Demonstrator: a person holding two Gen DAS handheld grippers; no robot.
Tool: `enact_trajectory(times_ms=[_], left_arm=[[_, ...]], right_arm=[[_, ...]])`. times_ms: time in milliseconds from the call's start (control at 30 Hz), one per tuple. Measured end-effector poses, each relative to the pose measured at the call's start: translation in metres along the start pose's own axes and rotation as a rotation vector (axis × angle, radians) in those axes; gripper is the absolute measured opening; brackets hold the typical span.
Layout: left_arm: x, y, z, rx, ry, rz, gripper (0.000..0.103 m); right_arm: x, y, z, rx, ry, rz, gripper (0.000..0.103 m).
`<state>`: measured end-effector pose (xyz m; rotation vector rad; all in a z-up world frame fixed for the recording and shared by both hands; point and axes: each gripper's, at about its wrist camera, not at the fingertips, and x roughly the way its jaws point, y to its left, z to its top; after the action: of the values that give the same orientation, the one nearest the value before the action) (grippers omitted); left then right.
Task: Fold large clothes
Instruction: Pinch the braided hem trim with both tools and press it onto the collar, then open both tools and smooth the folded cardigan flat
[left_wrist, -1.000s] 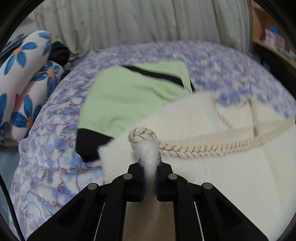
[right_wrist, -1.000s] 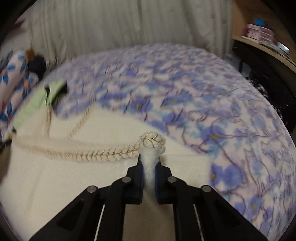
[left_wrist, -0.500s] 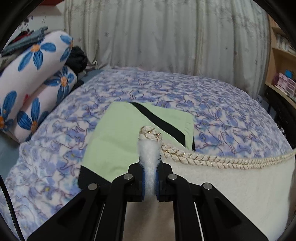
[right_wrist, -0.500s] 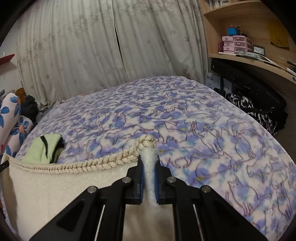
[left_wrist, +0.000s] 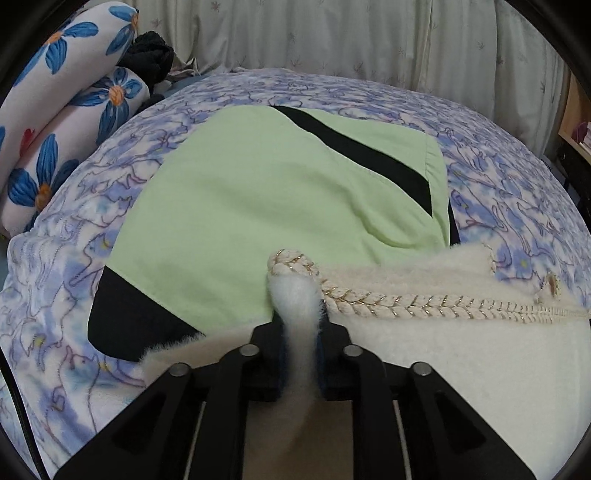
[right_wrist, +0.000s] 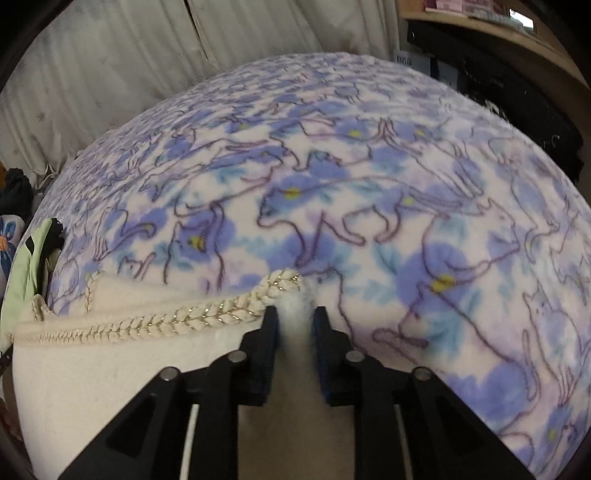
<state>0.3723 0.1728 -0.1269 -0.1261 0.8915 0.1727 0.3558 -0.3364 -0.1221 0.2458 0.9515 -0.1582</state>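
A cream fleece garment (left_wrist: 461, 369) with a braided gold-threaded trim (left_wrist: 424, 304) lies on the bed, its near part spread toward me. My left gripper (left_wrist: 297, 321) is shut on its left corner, just over the edge of a folded green garment (left_wrist: 277, 206). My right gripper (right_wrist: 295, 325) is shut on the cream garment's right corner (right_wrist: 293, 314); the trim (right_wrist: 177, 319) runs leftward from it. The rest of the cream garment (right_wrist: 110, 387) fills the lower left of the right wrist view.
The bed has a purple-blue cat-print blanket (right_wrist: 406, 206). Floral pillows (left_wrist: 55, 110) and a dark cloth (left_wrist: 151, 55) lie at the left. Curtains (left_wrist: 332, 37) hang behind. A wooden shelf and dark items (right_wrist: 498, 74) stand at the right.
Both grippers, still holding the cream garment's corners, have come down and forward from a raised position; the trimmed edge now sits low over the bed and the green garment.
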Motion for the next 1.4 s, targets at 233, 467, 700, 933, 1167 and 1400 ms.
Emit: enact_trajectory(times_ms=[233, 467, 700, 933, 1167, 1400], left_arm=[[-0.029, 0.01, 0.002, -0.022, -0.023, 0.034, 0.048], [-0.076, -0.028, -0.004, 0.015, -0.075, -0.105, 0.048], [-0.06, -0.094, -0.037, 0.071, 0.067, -0.196, 0.048], [-0.055, -0.087, -0.048, 0.158, 0.027, -0.168, 0.05], [-0.042, -0.019, -0.038, 0.042, 0.031, -0.125, 0.052], [-0.053, -0.007, -0.039, 0.024, 0.072, -0.084, 0.053]], right_arm=[[-0.039, -0.003, 0.002, 0.087, -0.084, 0.074, 0.031], [-0.064, 0.086, -0.017, -0.108, -0.065, 0.193, 0.031], [-0.04, 0.152, -0.049, -0.226, 0.014, 0.224, 0.031], [-0.026, 0.07, -0.032, -0.093, -0.001, 0.112, 0.03], [-0.03, -0.017, -0.026, 0.055, 0.0, 0.092, 0.007], [-0.053, 0.0, -0.039, 0.057, -0.01, 0.092, 0.014]])
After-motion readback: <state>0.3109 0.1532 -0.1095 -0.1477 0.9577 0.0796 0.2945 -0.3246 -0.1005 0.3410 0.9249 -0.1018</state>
